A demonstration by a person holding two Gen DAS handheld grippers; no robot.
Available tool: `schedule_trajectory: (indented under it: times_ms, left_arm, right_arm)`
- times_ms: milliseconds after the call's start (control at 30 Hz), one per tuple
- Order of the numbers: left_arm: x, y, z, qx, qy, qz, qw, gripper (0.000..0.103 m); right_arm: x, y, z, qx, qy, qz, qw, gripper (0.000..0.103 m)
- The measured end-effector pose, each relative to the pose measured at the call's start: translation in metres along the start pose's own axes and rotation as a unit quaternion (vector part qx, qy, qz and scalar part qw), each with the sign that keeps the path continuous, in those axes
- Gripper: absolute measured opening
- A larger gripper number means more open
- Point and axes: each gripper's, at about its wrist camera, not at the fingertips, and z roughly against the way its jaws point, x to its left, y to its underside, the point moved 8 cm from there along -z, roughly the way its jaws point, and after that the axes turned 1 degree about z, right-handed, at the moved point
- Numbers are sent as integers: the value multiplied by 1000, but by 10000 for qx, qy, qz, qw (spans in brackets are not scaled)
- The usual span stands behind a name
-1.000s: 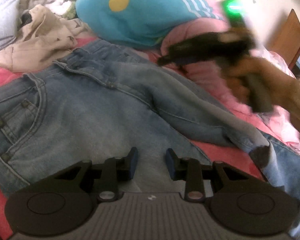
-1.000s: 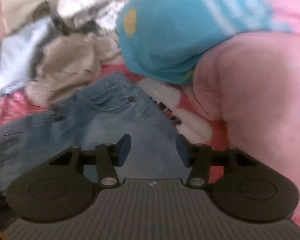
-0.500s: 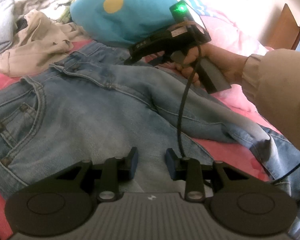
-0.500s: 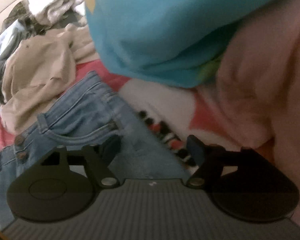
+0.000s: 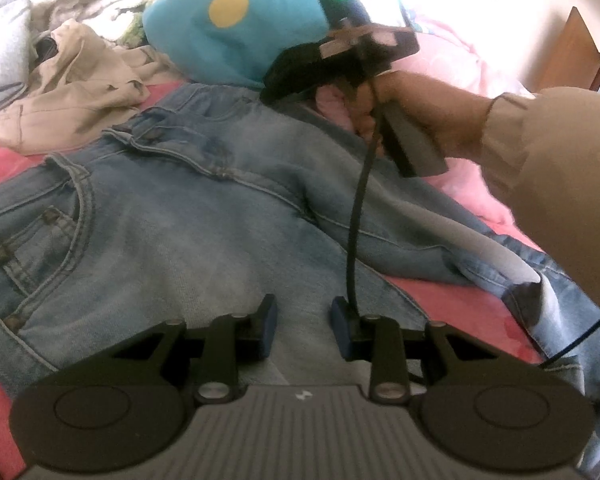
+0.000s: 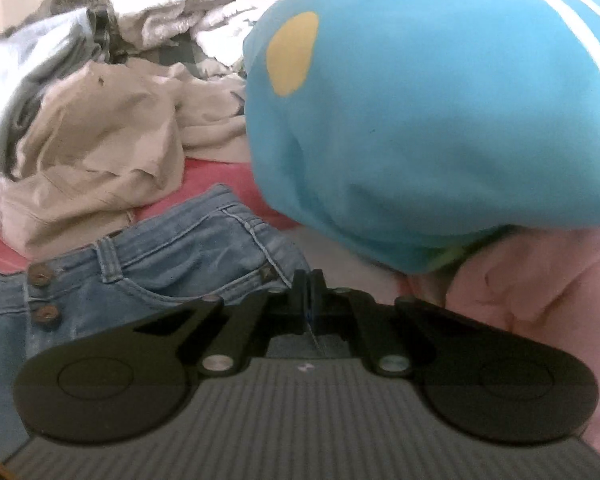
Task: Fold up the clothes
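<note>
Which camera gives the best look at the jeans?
The left wrist view: the jeans lie spread across it, pocket, waistband and a folded leg all visible. The right wrist view shows only the waistband corner with two buttons, beside the shut right gripper.

Daylight glare blows out the upper right of the left view; fisheye edges bend, and both views are softly blurred.

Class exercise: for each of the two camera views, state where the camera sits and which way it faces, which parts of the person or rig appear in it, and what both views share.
Left wrist: on the left gripper, looking down over the jeans; shows its own fingers, the right gripper and the person's hand.
Right wrist: on the right gripper, low at the jeans waistband, facing the blue cushion; shows only its closed fingers.
Shared: jeans, blue cushion, beige garment.
</note>
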Motion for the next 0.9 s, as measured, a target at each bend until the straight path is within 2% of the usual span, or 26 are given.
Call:
schedule_trajectory:
  times_ms: [233,300,400,467,500,533,567,733,833,900]
  left_arm:
    - [2,1,1,-26,-79,-147,9999,31]
    - [1,1,1,-31,-107,-168,9998,30]
    - [0,0,1,-39,-135,-209,9997,30]
    - [-1,0,1,-51,-140,-253,9996,31]
    - [-2,-1,1,-62,-149,-280,9995,31]
    - [-2,-1,2,-76,-159,-301,9994,31]
    - [-3,-1,3,-99,-170,-307,9993,32]
    - [-7,-8,14,-323,-237,-318,9987,35]
    - [-16,-11,22,-498,-231,-408,9977,35]
    - [-25,-11,26,-566,-186,-480,9971,35]
  right_arm:
    - [0,17,-41,131,209,-34,9997,0]
    - [1,18,-46,89,379,39,9992,1]
    - [-6,12,-43,167,851,-12,9962,3]
    - [-9,7,-27,193,796,-109,9966,9]
    - [-11,5,-14,134,748,-143,9970,13]
    - [-12,3,2,58,736,-160,9971,24]
    - [-14,2,21,-32,751,-184,9970,31]
    - [-38,19,139,-329,902,-732,9927,34]
    - [-53,46,216,-531,1026,-1169,9864,41]
    - [-58,72,263,-643,1074,-1441,9816,42]
